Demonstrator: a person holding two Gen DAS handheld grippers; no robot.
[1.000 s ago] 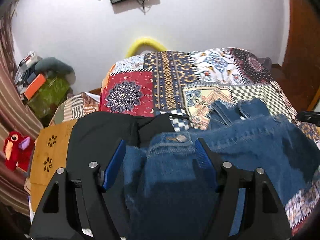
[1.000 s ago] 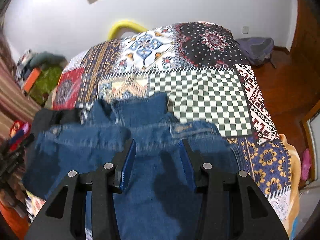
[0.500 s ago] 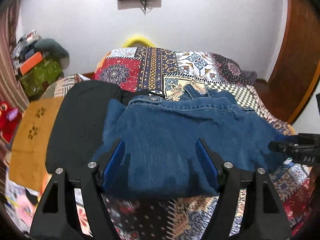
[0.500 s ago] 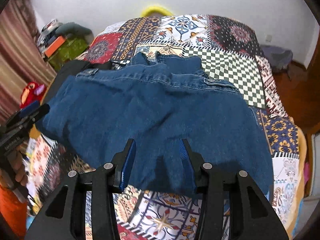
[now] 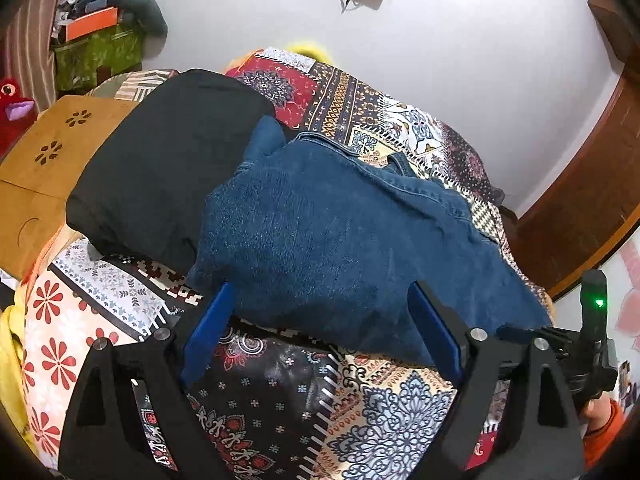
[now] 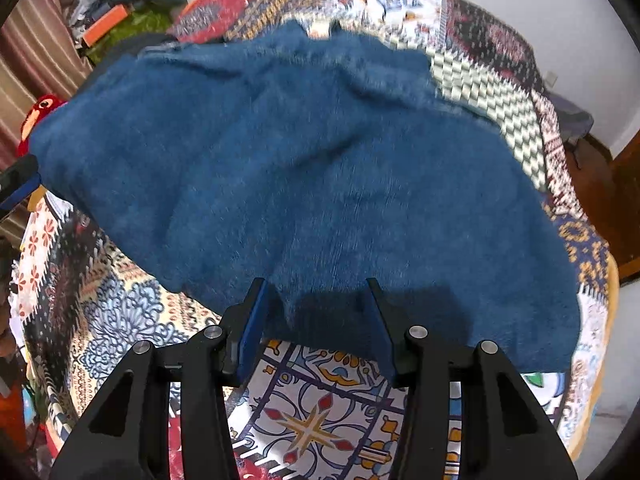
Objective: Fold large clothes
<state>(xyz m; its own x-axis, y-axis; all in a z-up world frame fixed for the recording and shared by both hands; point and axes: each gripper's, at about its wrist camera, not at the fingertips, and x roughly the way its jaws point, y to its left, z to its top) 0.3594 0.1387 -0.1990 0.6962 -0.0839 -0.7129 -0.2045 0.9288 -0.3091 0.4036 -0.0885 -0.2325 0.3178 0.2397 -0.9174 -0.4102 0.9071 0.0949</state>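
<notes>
A pair of blue jeans (image 5: 340,236) lay spread across a bed covered with a patchwork bedspread (image 5: 280,392). The denim lay in loose folds, its seamed waistband end toward the far side of the bed, near the white wall, and its near edge close to both tools.

The left gripper (image 5: 320,332) hung just short of that near edge. Its blue-padded fingers (image 5: 206,332) stood wide apart with nothing between them; only the patterned bedspread showed in the gap. On the denim's left side, a folded black garment (image 5: 160,168) lay partly under the jeans' edge, and beyond it sat a wooden board with flower-shaped cut-outs (image 5: 52,148). A red plush toy (image 5: 14,106) stood at the far left, near a green box (image 5: 96,56) stacked with clutter.

The right gripper (image 6: 316,320) was also spread open, though less widely, and gripped nothing. Its fingers (image 6: 252,328) reached the jeans' (image 6: 304,168) near edge, where the cloth dipped into shadow between them; whether the tips touched the denim could not be told. This view was blurred. The checkered and floral patches of the bedspread (image 6: 316,420) showed around the denim on every side.

In the left wrist view the right tool appeared at the lower right, beside the jeans' right corner.
</notes>
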